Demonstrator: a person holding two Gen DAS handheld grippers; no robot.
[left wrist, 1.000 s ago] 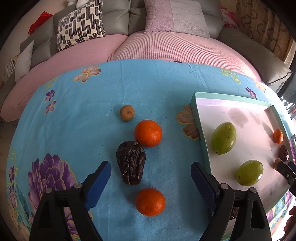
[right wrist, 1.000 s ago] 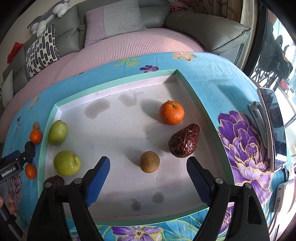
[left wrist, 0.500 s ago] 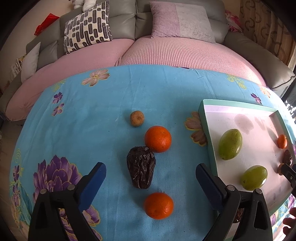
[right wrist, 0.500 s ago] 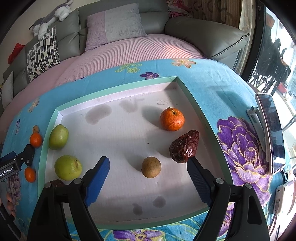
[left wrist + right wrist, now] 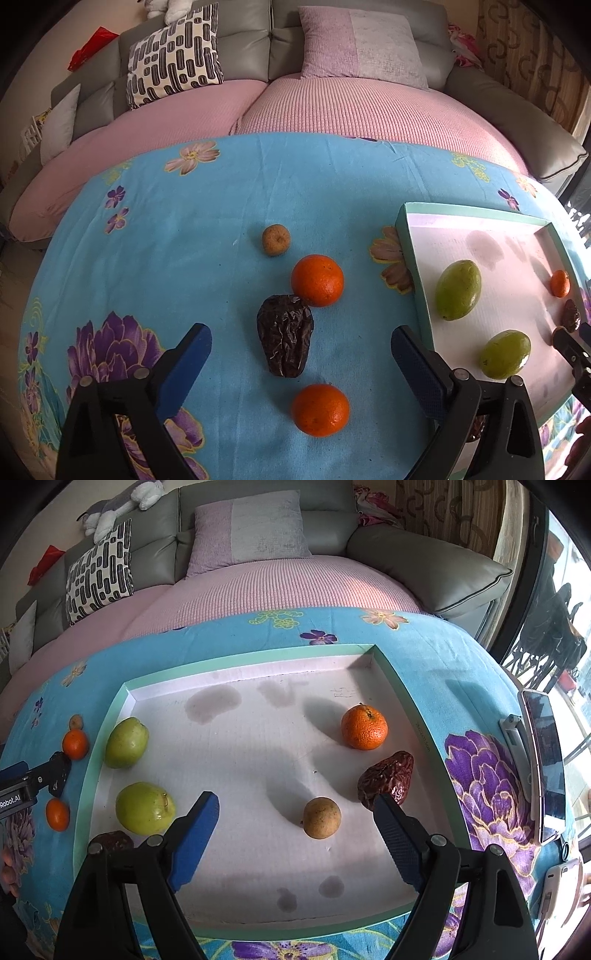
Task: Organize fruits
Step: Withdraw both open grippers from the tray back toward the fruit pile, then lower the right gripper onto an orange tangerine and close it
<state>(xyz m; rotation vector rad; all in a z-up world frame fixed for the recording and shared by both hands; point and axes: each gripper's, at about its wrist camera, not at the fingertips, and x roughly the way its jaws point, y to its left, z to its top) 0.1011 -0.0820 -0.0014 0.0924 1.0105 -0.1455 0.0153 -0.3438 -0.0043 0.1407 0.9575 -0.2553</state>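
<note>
Pulled back since a second ago, the left hand-held gripper [image 5: 301, 349] hangs wide open and empty over the blue floral surface [image 5: 166, 240], the dark wrinkled date [image 5: 285, 335] lying between its fingers. Just beyond the date sits one round orange tangerine [image 5: 317, 280], another [image 5: 320, 410] nearer. The right hand-held gripper [image 5: 295, 812], also spread and empty, hovers over the shallow green-rimmed white tray [image 5: 236, 659].

Left hand-held gripper [image 5: 301, 349] hangs wide apart over a wrinkled date [image 5: 285, 334] on cloth [image 5: 166, 240].
</note>
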